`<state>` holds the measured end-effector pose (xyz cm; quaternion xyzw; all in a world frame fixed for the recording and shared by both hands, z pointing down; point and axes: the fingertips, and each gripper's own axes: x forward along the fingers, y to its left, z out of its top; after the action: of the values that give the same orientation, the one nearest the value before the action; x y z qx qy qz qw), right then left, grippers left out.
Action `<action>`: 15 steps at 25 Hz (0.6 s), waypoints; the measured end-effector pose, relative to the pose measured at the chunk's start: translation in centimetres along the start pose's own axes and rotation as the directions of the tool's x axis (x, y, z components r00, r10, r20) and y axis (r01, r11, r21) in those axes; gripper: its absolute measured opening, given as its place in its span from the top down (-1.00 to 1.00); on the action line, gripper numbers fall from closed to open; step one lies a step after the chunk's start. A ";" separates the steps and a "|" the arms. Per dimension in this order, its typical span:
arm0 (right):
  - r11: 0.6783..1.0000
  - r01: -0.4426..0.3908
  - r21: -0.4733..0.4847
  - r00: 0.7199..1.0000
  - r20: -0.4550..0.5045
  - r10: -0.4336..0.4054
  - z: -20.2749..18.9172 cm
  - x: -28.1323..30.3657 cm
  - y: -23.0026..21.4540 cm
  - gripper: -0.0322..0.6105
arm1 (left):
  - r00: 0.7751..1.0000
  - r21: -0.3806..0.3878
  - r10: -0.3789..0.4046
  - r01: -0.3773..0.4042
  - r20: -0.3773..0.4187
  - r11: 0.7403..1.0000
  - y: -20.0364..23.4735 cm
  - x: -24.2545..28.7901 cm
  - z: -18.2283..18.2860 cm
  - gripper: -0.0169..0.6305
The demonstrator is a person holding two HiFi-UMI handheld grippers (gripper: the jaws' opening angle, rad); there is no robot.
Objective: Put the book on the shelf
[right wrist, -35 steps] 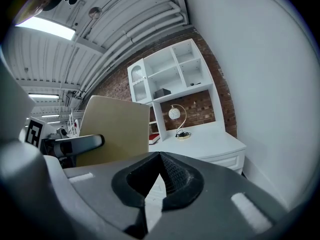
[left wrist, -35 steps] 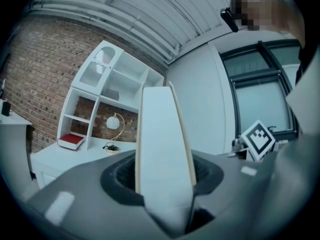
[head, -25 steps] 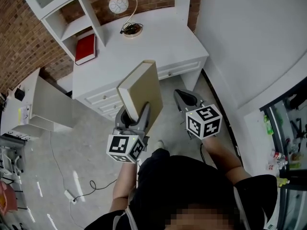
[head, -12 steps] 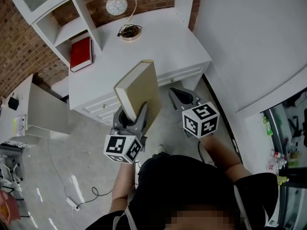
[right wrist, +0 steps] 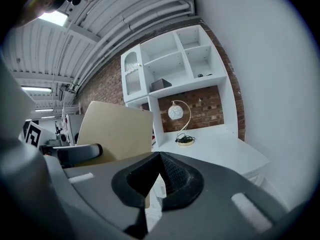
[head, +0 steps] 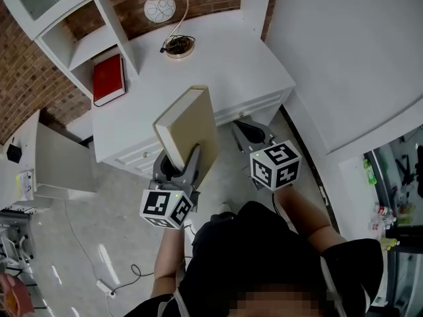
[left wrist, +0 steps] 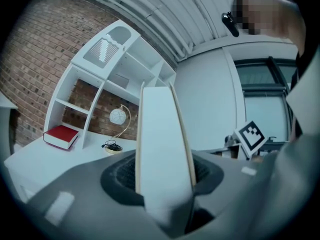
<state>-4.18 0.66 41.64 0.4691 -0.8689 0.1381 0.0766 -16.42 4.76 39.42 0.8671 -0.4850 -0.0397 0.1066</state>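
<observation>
A beige hardback book point(head: 188, 132) stands upright with my left gripper point(head: 177, 162) shut on its lower edge, in front of the white desk point(head: 218, 65). In the left gripper view the book point(left wrist: 160, 144) fills the space between the jaws, pages toward the camera. My right gripper point(head: 254, 135) is beside it to the right, shut and holding nothing; its pads point(right wrist: 167, 176) meet. The white shelf point(head: 73, 28) rises at the desk's far left. A red book point(head: 108, 78) lies flat in its lowest bay.
A globe lamp point(head: 162, 8) with a coiled cord stands at the back of the desk. Drawers point(head: 246, 107) face me. A white cabinet point(head: 59, 167) is on the left, a white wall point(head: 344, 58) on the right, and a cable point(head: 119, 273) lies on the floor.
Both grippers, the left still holding the book, have moved closer to the desk. The desk and shelf sit lower and nearer in the head view.
</observation>
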 end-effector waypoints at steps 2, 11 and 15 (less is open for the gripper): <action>1.000 0.005 0.000 1.000 -0.005 -0.005 0.0 0.6 -0.3 0.91 | 1.000 -0.008 0.006 -0.006 -0.012 1.000 0.7 0.5 -0.3 0.32; 1.000 0.000 -0.008 1.000 -0.016 0.000 0.8 3.4 -3.5 0.91 | 0.998 0.035 0.031 -0.029 -0.055 0.999 1.0 4.6 -0.8 0.32; 0.999 -0.017 -0.027 1.000 -0.014 0.016 1.8 4.5 -5.0 0.91 | 0.997 0.052 0.053 -0.050 -0.050 0.997 1.0 6.7 -0.2 0.32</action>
<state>-2.42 -6.07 41.92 0.4598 -0.8741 0.1300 0.0878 -13.70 -1.47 40.09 0.8574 -0.5052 -0.0025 0.0979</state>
